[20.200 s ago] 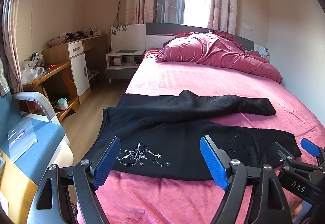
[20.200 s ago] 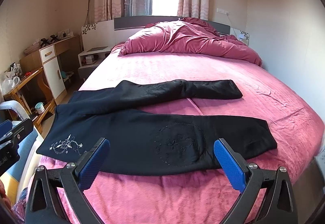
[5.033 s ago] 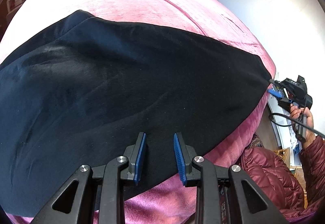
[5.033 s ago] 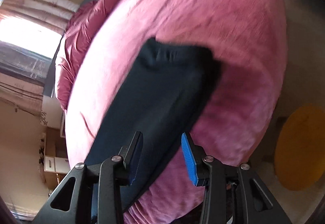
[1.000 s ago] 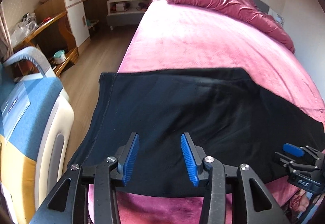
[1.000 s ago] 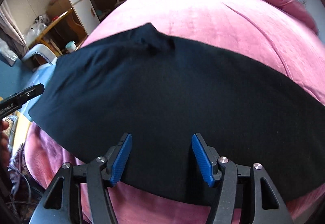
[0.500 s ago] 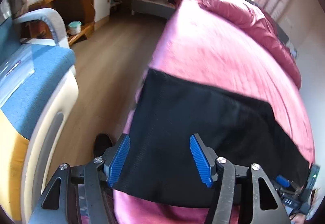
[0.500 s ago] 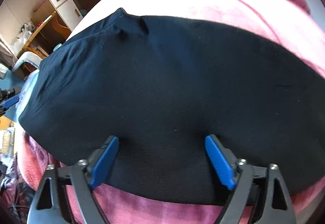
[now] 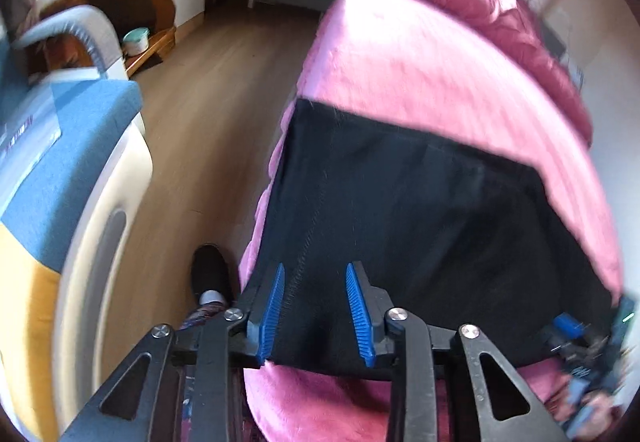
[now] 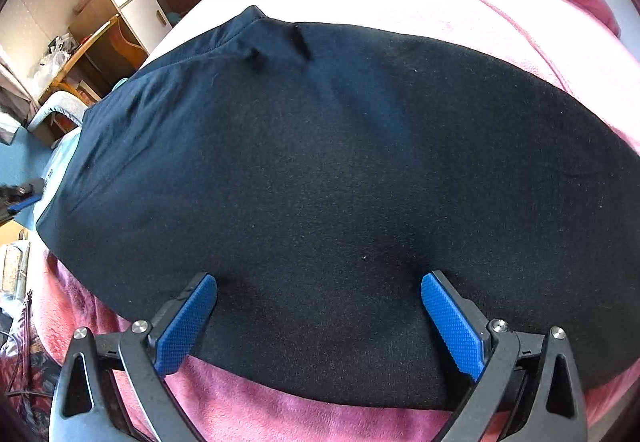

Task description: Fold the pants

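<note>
On the pink bed cover [image 9: 420,53], near the bed's foot edge, the black pants [image 10: 340,181] are laid out flat as a folded dark panel, one end reaching the side of the bed by the wooden floor [image 9: 224,89]. The left gripper [image 9: 316,306] is angled down over the near corner of the pants; its jaws are closing, with a stitched seam of the fabric seen between the blue pads, though no pinch can be made out. The right gripper [image 10: 320,318] is spread to its widest and still opening, its fingertips set down on the cloth near the front edge, nothing clamped. A blue-cushioned chair [image 9: 72,129] is seen beside the bed.
</note>
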`<state>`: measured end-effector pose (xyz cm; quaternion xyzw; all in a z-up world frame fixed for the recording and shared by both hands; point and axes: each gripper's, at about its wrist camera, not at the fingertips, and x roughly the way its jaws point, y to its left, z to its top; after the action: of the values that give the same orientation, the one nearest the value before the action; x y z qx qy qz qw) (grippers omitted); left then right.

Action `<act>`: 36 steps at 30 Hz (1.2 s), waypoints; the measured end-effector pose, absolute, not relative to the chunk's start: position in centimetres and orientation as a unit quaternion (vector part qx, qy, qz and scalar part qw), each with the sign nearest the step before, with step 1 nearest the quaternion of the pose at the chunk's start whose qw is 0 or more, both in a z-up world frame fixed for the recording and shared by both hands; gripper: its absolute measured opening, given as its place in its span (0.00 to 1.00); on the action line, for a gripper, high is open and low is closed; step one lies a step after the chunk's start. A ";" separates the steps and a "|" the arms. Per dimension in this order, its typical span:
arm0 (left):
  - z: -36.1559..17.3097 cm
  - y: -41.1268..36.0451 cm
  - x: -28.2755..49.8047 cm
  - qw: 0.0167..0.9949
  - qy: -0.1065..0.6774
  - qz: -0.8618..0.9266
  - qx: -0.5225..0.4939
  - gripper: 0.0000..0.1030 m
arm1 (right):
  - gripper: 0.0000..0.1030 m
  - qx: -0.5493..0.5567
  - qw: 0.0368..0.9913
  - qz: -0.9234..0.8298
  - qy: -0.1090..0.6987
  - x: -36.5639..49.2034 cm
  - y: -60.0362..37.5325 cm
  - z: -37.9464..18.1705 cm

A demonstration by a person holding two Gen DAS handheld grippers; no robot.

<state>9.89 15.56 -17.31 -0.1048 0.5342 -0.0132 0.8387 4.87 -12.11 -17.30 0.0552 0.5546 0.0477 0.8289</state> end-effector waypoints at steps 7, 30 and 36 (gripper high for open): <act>-19.2 13.7 10.8 0.845 0.532 0.035 -0.045 0.26 | 1.00 0.051 0.829 0.046 0.555 4.4 -11.7 -17.4; -6.3 2.6 5.5 0.927 0.371 -0.033 0.042 0.26 | 1.00 0.048 0.833 0.046 0.550 4.3 -11.4 -17.6; -6.0 1.4 5.1 0.929 0.363 -0.046 0.056 0.26 | 1.00 0.049 0.833 0.046 0.550 4.3 -11.4 -17.6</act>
<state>5.07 1.41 -5.96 0.0556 0.3635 -0.0458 0.9288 4.25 -11.40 -17.59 0.0487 0.5498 0.0459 0.8326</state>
